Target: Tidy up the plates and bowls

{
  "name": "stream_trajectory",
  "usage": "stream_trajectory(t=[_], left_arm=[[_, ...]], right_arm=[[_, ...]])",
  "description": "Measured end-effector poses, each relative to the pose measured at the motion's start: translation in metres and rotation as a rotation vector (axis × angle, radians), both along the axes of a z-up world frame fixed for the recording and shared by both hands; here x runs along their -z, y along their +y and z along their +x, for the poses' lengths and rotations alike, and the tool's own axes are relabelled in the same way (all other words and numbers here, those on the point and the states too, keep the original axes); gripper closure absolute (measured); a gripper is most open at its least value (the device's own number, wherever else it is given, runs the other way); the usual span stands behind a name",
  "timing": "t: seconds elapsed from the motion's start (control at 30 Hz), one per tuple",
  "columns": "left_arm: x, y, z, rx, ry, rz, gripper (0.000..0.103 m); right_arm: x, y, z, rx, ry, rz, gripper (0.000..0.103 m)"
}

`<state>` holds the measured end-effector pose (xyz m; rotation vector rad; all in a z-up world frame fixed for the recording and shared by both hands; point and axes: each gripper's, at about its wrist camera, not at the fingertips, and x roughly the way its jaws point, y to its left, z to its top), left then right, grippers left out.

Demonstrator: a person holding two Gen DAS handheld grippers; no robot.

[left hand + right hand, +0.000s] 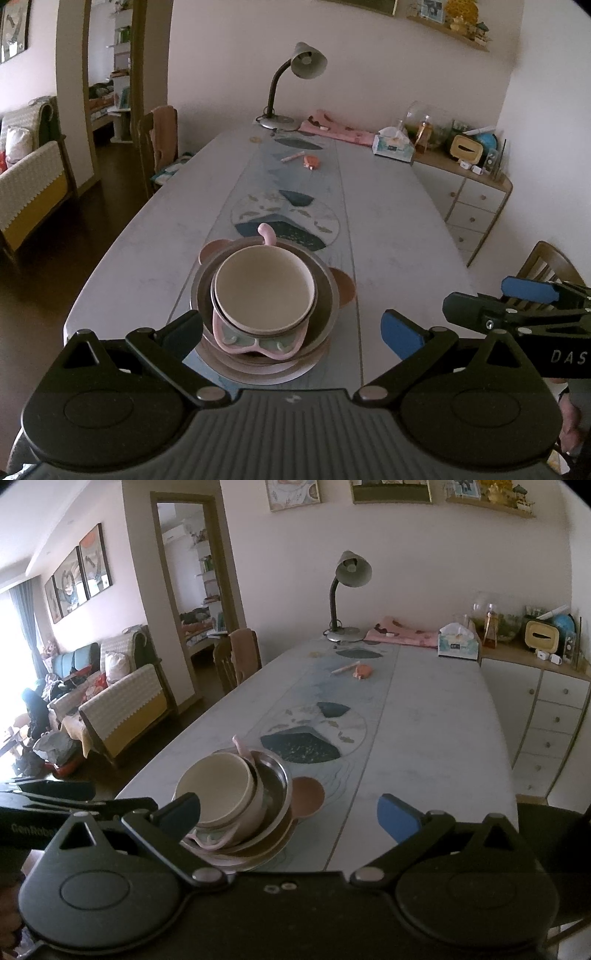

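Note:
A stack of dishes stands near the table's front end. On top is a cream bowl (pixel 264 288) (pixel 216 790). It rests in a pink shaped dish (pixel 255 343), which lies inside a metal bowl (pixel 325 295) (pixel 275 786). Below are a brown plate with round ears (pixel 343 286) (pixel 308 794) and a pale pink plate (pixel 258 369). My left gripper (pixel 291 334) is open just in front of the stack, its fingers on either side of the near rim, holding nothing. My right gripper (pixel 288 814) is open and empty, right of the stack, and shows in the left wrist view (pixel 491 299).
A patterned runner (pixel 295 206) runs along the grey table (pixel 388 229). A desk lamp (pixel 295 74), pink cloth (pixel 336 129), tissue box (pixel 393 146), and small orange item (pixel 312 162) sit at the far end. Chairs (pixel 159 140) (pixel 546 262), a drawer sideboard (pixel 476 199), a sofa (pixel 110 701).

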<state>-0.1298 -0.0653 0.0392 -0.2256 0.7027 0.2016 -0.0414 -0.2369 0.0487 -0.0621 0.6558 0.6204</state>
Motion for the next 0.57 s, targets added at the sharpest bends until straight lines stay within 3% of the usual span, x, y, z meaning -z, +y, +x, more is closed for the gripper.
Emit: stream_trajectory(t=[0.57], left_arm=[[0.006, 0.018, 0.011, 0.015, 0.017, -0.033, 0.000]], right_arm=[[0.005, 0.017, 0.002, 0.021, 0.022, -0.014, 0.000]])
